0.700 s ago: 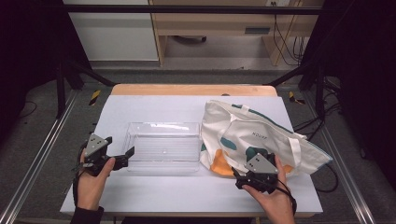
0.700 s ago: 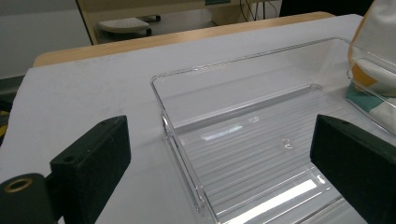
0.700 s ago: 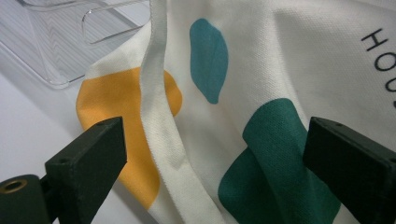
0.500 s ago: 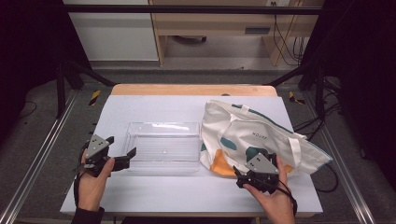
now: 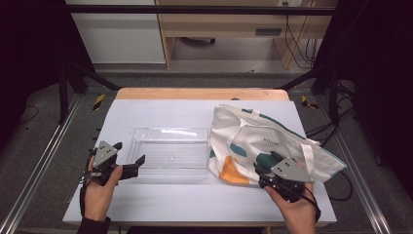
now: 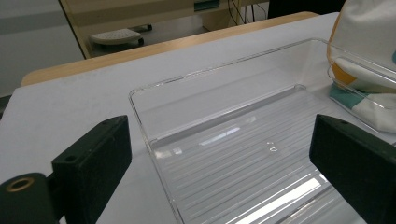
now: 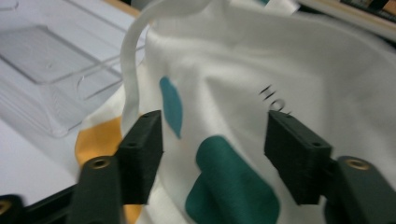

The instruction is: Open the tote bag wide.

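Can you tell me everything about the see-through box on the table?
The clear plastic rectangular tray lies flat and upright on the white table, empty, with no lid. It has low walls, rounded corners and a ribbed bottom that shines under the light. Its right end meets the white cloth tote bag with teal and orange patches. The left gripper waits at its near left corner, jaws open, one on each side of the corner.

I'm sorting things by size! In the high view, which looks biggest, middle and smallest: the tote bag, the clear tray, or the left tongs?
1. Tote bag: it covers the most area.
2. Clear tray: somewhat smaller than the bag.
3. Left tongs: by far the smallest.
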The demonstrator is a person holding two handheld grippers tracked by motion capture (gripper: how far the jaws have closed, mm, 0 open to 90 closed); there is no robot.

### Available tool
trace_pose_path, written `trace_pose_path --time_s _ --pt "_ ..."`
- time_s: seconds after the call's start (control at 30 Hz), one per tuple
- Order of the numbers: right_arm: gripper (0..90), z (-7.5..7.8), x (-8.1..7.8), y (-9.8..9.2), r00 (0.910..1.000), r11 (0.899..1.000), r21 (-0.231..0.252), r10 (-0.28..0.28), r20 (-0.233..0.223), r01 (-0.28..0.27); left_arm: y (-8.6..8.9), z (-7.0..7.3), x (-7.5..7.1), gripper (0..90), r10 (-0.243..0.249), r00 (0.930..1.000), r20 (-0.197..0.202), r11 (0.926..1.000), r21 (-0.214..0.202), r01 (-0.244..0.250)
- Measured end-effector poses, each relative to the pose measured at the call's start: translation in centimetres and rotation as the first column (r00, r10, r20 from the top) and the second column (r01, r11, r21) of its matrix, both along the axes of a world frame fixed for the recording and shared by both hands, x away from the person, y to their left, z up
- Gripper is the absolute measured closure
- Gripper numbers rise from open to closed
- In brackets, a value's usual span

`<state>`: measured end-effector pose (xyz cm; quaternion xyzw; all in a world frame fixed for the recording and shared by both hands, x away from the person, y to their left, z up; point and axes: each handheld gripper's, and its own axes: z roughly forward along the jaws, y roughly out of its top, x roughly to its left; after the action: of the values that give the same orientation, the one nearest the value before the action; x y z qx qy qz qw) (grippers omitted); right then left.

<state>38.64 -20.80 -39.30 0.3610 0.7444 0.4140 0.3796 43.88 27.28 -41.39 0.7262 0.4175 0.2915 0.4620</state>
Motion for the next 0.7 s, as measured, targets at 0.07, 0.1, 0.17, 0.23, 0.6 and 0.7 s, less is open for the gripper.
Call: trace_pose_path --time_s 0.07,0.1,0.17,0.23,0.6,0.7 --pt "45.2 1.9 0.0 -0.6 0.9991 1.000 -0.018 -0.011 0.041 0.011 0.0 0.1 0.0 5.8 -0.003 1.0000 0.003 0.9999 0.014 0.003" --pt "45.2 1.9 0.0 -0.6 0.9991 1.000 -0.018 -0.011 0.041 0.011 0.0 0.1 0.0 5.8 -0.002 1.0000 0.007 0.9998 0.018 0.002" --pt "46.3 3.4 0.3 -1.1 0.9971 0.999 -0.037 -0.024 0.072 0.026 0.1 0.3 0.0 5.8 -0.001 1.0000 0.009 0.9999 0.016 0.000" --pt "46.3 4.5 0.9 -1.6 0.9966 0.997 -0.056 -0.040 0.072 0.045 0.1 0.3 0.0 5.9 0.000 1.0000 0.009 0.9999 0.012 0.000" --pt "60.1 5.6 6.3 -2.9 0.9885 0.993 -0.084 -0.097 -0.116 0.088 -0.6 0.6 -0.2 6.0 -0.030 0.9995 0.007 0.9991 0.031 0.030" --pt "76.0 5.2 5.7 -2.3 0.9892 0.993 -0.096 -0.077 -0.124 0.065 -0.6 0.5 -0.2 6.2 -0.024 0.9997 0.002 0.9993 0.029 0.024"
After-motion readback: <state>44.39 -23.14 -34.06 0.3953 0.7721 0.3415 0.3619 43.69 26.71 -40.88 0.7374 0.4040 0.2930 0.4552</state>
